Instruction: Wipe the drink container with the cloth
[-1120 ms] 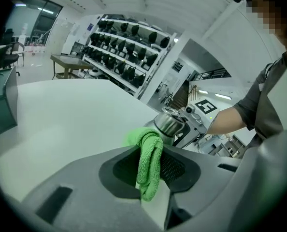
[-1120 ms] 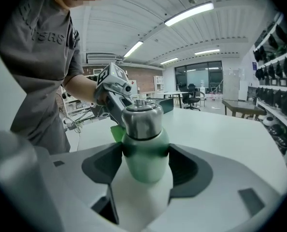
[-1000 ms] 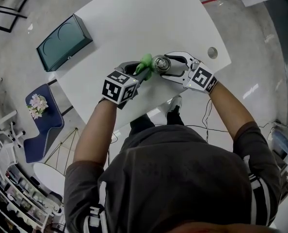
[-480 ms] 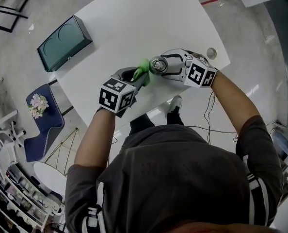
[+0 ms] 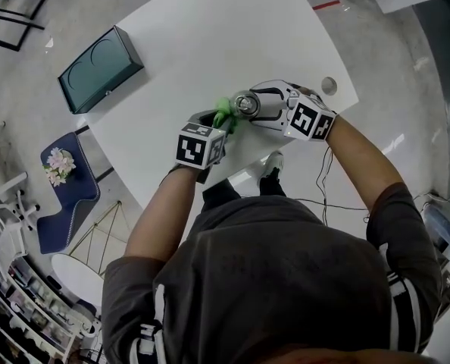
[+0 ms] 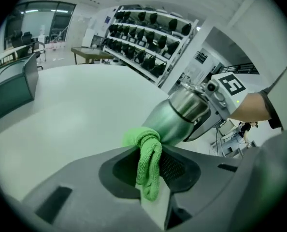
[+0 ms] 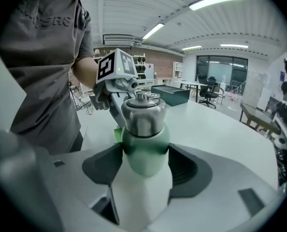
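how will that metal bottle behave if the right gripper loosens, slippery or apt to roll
Probably slippery: the metal bottle has a smooth, glossy body where the right gripper clamps it. Being round, it would likely roll if laid on the table. It looks rigid against the green cloth.

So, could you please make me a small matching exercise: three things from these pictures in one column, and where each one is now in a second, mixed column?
Things
1. green terry cloth
2. green metal drink bottle with steel cap
3. dark teal rectangular box

Places
a. alone on the white table
b. clamped in the right tongs
c. clamped in the left tongs

Pairs: 1-c, 2-b, 3-a.
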Action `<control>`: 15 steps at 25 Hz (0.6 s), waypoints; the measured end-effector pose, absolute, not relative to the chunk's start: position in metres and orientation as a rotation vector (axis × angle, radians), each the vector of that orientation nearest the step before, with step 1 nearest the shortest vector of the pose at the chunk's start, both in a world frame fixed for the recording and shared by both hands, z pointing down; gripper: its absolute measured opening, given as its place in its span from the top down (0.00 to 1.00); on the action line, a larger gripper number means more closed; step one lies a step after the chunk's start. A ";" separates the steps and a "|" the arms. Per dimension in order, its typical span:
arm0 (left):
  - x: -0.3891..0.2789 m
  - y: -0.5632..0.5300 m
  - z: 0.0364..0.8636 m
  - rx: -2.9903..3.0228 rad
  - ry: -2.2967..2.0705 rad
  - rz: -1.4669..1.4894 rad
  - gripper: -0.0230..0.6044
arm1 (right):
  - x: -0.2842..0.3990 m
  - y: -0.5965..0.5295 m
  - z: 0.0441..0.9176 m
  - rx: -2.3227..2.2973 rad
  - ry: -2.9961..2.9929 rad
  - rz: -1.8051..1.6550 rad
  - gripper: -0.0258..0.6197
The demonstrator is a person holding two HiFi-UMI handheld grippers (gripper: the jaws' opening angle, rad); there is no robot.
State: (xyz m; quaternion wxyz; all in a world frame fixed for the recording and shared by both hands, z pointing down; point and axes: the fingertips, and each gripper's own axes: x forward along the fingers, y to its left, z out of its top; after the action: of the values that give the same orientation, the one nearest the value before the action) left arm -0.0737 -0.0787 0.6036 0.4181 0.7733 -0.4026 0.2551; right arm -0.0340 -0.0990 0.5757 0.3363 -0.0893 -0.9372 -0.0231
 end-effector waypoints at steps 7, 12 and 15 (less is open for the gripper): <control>-0.073 -0.070 0.590 1.982 -0.963 0.645 0.82 | -0.034 -0.100 0.576 -0.224 -2.453 -0.056 0.51; -0.051 -0.040 0.550 1.976 -0.866 0.474 0.82 | -0.033 -0.100 0.576 -0.234 -2.455 -0.065 0.52; -0.042 -0.045 0.557 1.978 -0.845 0.466 0.82 | -0.033 -0.100 0.578 -0.227 -2.450 -0.051 0.52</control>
State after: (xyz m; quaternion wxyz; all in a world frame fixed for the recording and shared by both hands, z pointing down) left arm -0.0422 -0.0447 0.5574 0.4533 0.8012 -0.3422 0.1886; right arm -0.0328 -0.0996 0.5780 0.3336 -0.0871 -0.9385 -0.0197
